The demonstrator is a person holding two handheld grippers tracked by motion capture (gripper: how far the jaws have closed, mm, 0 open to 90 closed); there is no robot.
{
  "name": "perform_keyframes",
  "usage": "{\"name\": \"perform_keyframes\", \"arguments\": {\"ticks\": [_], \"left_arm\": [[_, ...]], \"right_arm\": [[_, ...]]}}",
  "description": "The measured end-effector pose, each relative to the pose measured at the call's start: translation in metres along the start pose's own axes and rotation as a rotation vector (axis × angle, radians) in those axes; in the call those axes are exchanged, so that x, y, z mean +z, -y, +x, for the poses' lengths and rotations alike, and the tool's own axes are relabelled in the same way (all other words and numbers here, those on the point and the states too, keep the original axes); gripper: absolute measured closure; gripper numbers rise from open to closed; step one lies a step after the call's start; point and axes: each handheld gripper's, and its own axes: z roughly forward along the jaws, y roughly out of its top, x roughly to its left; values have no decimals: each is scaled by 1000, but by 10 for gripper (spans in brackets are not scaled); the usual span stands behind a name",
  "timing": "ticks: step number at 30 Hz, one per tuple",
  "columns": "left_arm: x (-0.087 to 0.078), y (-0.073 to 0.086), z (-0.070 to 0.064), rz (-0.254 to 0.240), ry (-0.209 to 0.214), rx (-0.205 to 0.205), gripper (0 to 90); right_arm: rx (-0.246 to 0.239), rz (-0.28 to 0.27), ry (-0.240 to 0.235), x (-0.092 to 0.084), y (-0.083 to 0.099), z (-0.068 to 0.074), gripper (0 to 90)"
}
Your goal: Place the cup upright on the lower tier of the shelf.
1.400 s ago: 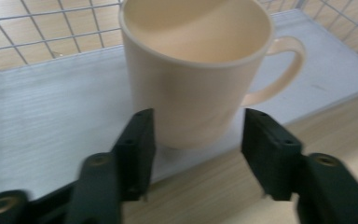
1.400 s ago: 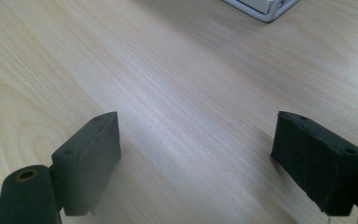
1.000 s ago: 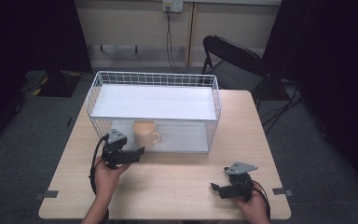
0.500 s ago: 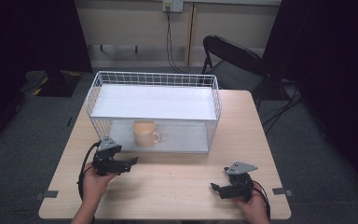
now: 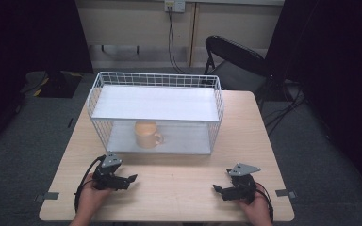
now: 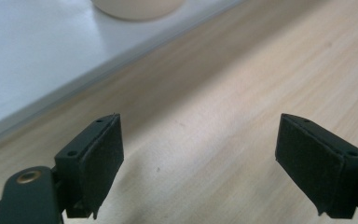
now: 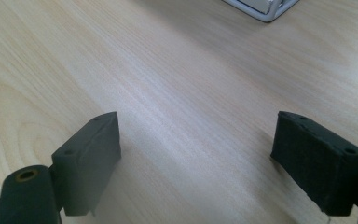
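no readable text or labels

Two hands enter from the near edge of the high view, each wrapped around a black two-jaw gripper. The left hand [image 5: 90, 197] holds the left gripper [image 5: 130, 179] low and level, its jaws pointing right, toward the other hand. The right hand [image 5: 253, 207] holds the right gripper [image 5: 217, 189] the same way, its jaws pointing left. The two grippers sit well apart. In both gripper views the padded jaws stand spread wide with nothing between them. A cable loops from the back of each gripper around the wrist.
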Motion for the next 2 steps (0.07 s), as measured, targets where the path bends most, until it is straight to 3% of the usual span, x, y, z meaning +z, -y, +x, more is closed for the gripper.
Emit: {"name": "perform_keyframes", "arguments": {"ticks": [2], "left_arm": [[3, 0, -2, 5, 6, 10, 149]], "right_arm": [[1, 0, 0, 0, 0, 0, 146]]}}
